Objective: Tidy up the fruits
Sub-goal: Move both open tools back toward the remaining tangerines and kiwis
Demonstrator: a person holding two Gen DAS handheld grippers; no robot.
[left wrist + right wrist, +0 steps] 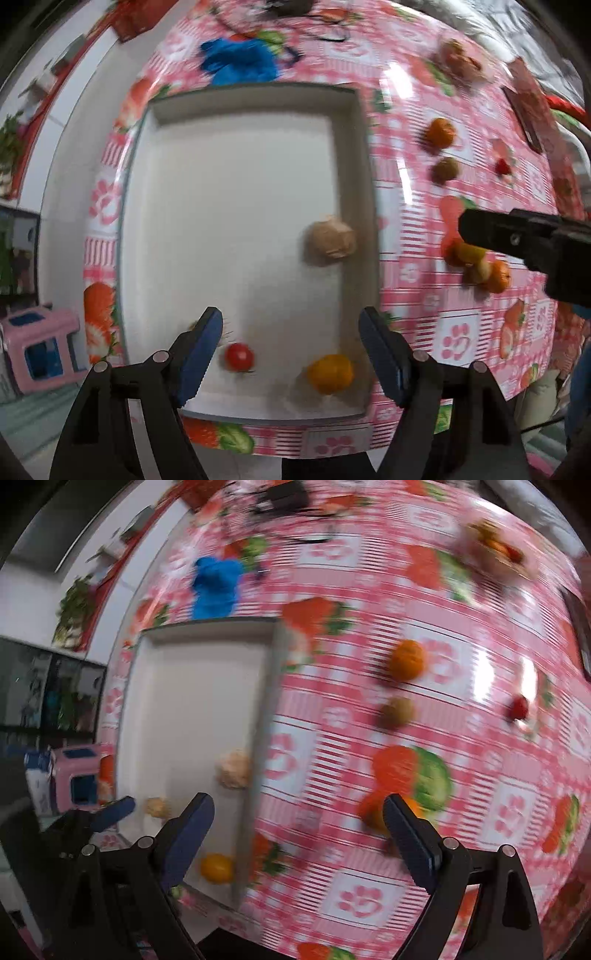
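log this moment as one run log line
left gripper: open, empty, over white tray | right gripper: open, empty, over tablecloth | tray: red tomato, yellow fruit, beige fruit | orange: loose on tablecloth

The left tongs [290, 354] stood open and empty above the white tray [236, 177]. Between the fingers lay a red tomato [239, 356] and a yellow fruit [330, 373]. Ahead of them lay a beige fruit [332, 238]. The right tongs [517, 240] entered from the right, over the bench [424, 206].
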